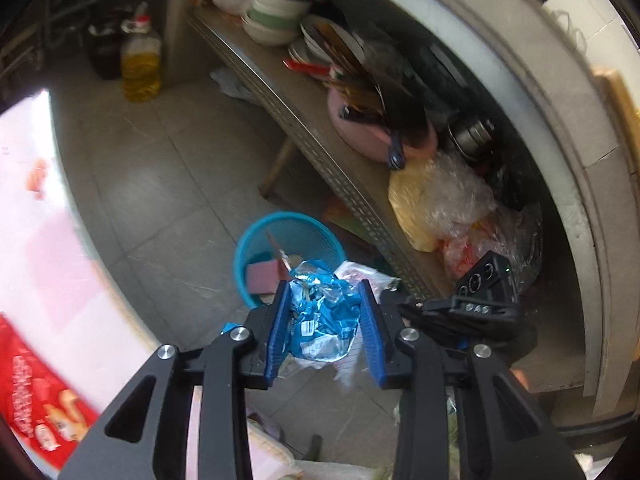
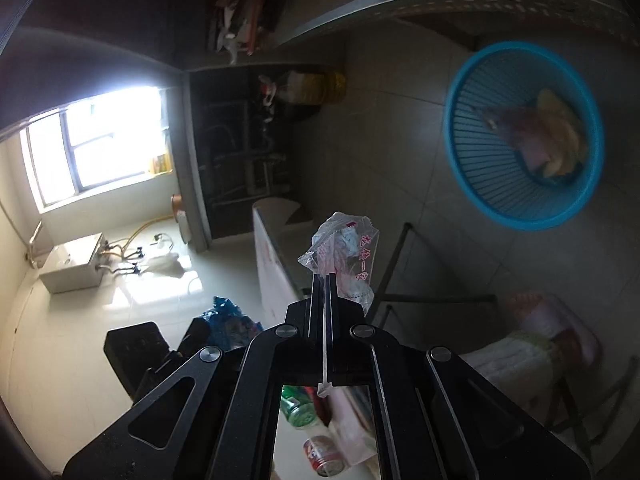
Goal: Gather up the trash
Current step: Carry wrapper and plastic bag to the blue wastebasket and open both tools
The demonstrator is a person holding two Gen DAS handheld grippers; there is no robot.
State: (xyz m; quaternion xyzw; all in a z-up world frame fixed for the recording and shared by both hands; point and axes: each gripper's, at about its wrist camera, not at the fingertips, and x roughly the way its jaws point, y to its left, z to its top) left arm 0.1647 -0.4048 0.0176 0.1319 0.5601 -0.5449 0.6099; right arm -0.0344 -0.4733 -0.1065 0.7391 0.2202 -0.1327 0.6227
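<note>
Left claw (image 1: 325, 320) pinches a crumpled blue foil wrapper (image 1: 322, 316), light and springy. Right claw (image 2: 325, 280), pressed together, nips a flimsy clear plastic bag (image 2: 346, 252) near the blue mesh bin (image 2: 524, 136)

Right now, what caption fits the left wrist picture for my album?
Left gripper clutching a crumpled blue wrapper above the blue basket.

I'm working in a home kitchen, cramped and lived-in. A low metal shelf (image 1: 320, 140) carries stacked bowls (image 1: 276, 12), plates and a pink basin (image 1: 360, 136) of utensils, a big jug of cooking oil (image 1: 141, 64) stands on the grey tiled floor (image 1: 168, 168), and a blue plastic wastebasket (image 1: 280, 240) sits beside the shelf. From my right camera I see a bright window (image 2: 100, 140) and exposed pipes (image 2: 240, 160) under a counter.
</note>
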